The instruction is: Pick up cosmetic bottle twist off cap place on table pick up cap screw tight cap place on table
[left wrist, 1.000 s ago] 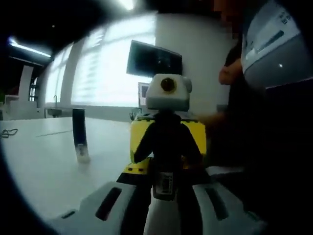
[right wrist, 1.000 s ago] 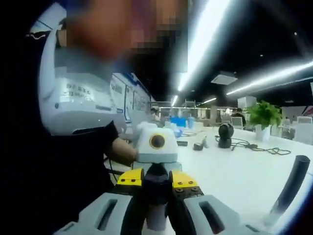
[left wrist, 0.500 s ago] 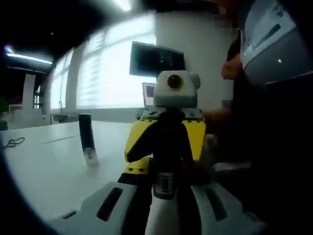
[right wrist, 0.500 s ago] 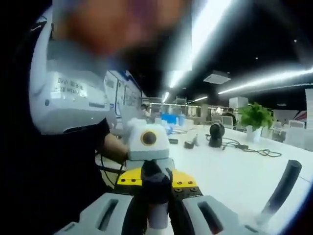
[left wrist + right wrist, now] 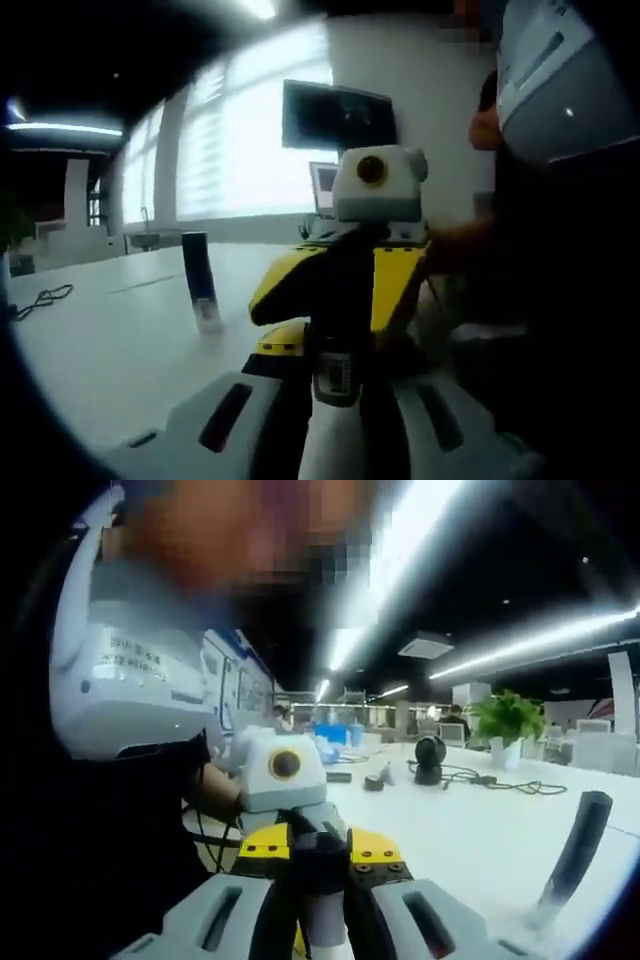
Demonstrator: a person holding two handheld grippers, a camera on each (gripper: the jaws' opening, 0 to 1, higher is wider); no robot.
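The 2 grippers meet over the white table (image 5: 110, 350), each clamped on an opposite end of 1 small cosmetic bottle with a white body and a dark cap. In the left gripper view, the left gripper (image 5: 335, 400) has its 2 pale jaws pressed in on the white body of the bottle (image 5: 333, 440), which runs up the middle of the view to a labelled neck; beyond it the dark cap (image 5: 345, 300) sits inside the yellow-and-black jaws of the right gripper (image 5: 340, 290), which faces the camera. In the right gripper view the roles swap: the right gripper (image 5: 320, 900) pinches the dark cap (image 5: 320, 855) between its jaws, the white bottle body (image 5: 325, 920) shows just under the cap, and the left gripper (image 5: 310, 845) with its yellow plates holds the far end. The bottle is held in the air above the table, not resting on it. A tall, dark, slim cylinder with a pale base (image 5: 198, 290) stands on the table well to the side; in the right gripper view it (image 5: 570, 855) leans across the lower right. Behind it are bright windows and a dark wall screen (image 5: 338, 118). A person's dark sleeve and arm (image 5: 215, 790) reach in behind the grippers. Farther down the table are a black round device (image 5: 430, 760), cables and a green potted plant (image 5: 505, 720).
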